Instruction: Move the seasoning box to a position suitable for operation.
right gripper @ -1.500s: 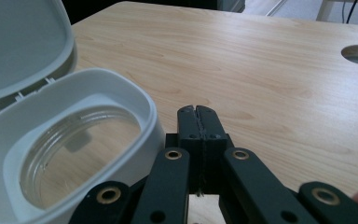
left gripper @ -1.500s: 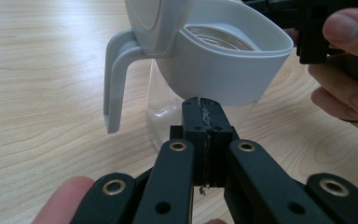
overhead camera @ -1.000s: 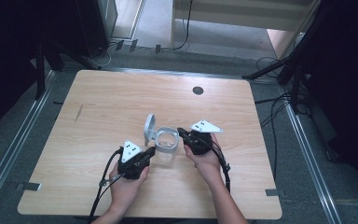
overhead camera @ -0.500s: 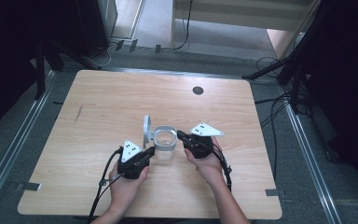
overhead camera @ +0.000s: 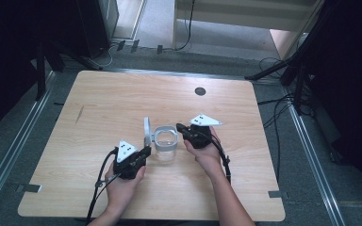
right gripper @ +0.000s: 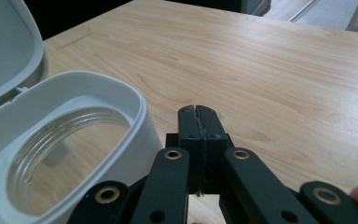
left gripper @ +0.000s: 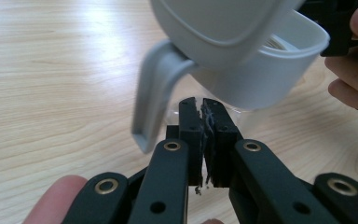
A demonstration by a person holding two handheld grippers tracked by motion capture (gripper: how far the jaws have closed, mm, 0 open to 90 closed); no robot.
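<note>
A clear jug (overhead camera: 166, 149) with a white collar (right gripper: 135, 116) stands at the middle of the table, its hinged white lid (overhead camera: 147, 131) raised edge-on at its left. In the left gripper view the lid (left gripper: 214, 23) hangs overhead and the grey handle (left gripper: 151, 98) curves down just left of my jaws. My left gripper (overhead camera: 146, 151) is shut, its tips (left gripper: 203, 103) just short of the jug's clear wall, with nothing held. My right gripper (overhead camera: 179, 127) is shut too, its tips (right gripper: 198, 111) beside the collar's right edge, not gripping it.
The wooden table (overhead camera: 99, 103) has a black round hole (overhead camera: 200, 91) near its far edge. Cables and dark stands (overhead camera: 283, 70) lie on the floor beyond the right and far sides. Bare wood stretches on all sides of the jug.
The lid, seen broad-faced a second ago, now stands edge-on and more upright. The jug and both grippers have shifted slightly toward the far side.
</note>
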